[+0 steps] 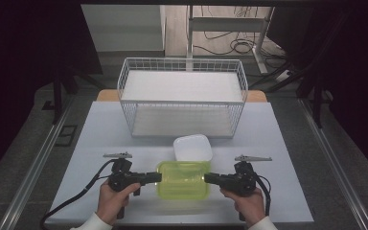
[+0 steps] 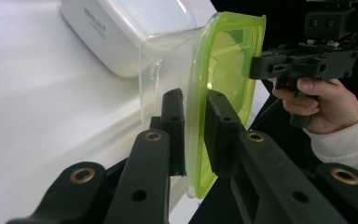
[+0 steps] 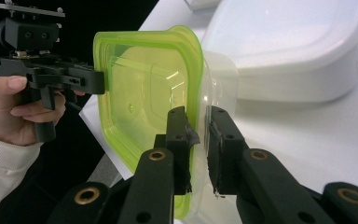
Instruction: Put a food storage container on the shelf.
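Note:
A clear container with a lime-green lid [image 1: 183,181] hangs between my two grippers near the table's front edge. My left gripper [image 1: 160,176] is shut on its left rim, and my right gripper [image 1: 205,178] is shut on its right rim. In the left gripper view my jaws [image 2: 195,116] pinch the green lid's edge [image 2: 228,60] and the clear wall, with the other gripper [image 2: 261,65] clamped on the far side. In the right gripper view my jaws [image 3: 196,135] grip the container [image 3: 144,93] the same way, opposite the left gripper [image 3: 100,81].
A white lidded container [image 1: 192,146] sits on the table just behind the green one, also seen close by in the gripper views [image 2: 121,32] [image 3: 298,51]. A white wire basket [image 1: 182,103] stands at the back of the white table [image 1: 100,129].

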Available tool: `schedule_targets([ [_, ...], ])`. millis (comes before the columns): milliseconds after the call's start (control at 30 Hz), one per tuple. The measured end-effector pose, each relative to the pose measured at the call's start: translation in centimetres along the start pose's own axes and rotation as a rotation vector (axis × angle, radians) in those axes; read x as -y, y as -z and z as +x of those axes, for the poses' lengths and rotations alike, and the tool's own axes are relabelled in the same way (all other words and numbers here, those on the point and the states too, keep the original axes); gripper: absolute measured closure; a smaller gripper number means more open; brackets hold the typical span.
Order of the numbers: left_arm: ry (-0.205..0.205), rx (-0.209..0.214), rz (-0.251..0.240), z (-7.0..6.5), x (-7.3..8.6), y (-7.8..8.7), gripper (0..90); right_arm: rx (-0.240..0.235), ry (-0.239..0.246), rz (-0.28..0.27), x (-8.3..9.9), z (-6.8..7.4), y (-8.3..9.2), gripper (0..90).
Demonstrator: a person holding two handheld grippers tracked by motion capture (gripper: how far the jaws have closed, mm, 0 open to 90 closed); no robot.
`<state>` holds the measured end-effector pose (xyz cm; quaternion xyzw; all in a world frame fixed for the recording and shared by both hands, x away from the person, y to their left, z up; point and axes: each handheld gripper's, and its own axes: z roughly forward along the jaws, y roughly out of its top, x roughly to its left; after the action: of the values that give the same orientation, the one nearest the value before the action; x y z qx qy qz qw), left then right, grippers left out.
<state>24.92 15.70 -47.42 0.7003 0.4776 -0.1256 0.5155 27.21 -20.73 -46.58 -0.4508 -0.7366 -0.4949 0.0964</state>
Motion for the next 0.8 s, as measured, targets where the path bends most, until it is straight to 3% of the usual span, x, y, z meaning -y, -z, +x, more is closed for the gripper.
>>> schedule_targets([
  [200, -0.019, 0.001, -0.008, -0.2, -0.8, 0.3, 79.7, -0.007, 0.018, -0.012, -0.8, 0.3, 0.3, 79.0],
  [600, -0.005, 0.012, -0.020, 0.1, -1.9, 0.7, 80.0, -0.028, 0.046, -0.025, -2.4, 0.6, 0.4, 78.9],
  [800, -0.022, 0.013, -0.041, -0.3, -3.0, 1.2, 80.0, -0.026, 0.065, -0.032, -3.6, 1.0, 0.6, 79.0],
])
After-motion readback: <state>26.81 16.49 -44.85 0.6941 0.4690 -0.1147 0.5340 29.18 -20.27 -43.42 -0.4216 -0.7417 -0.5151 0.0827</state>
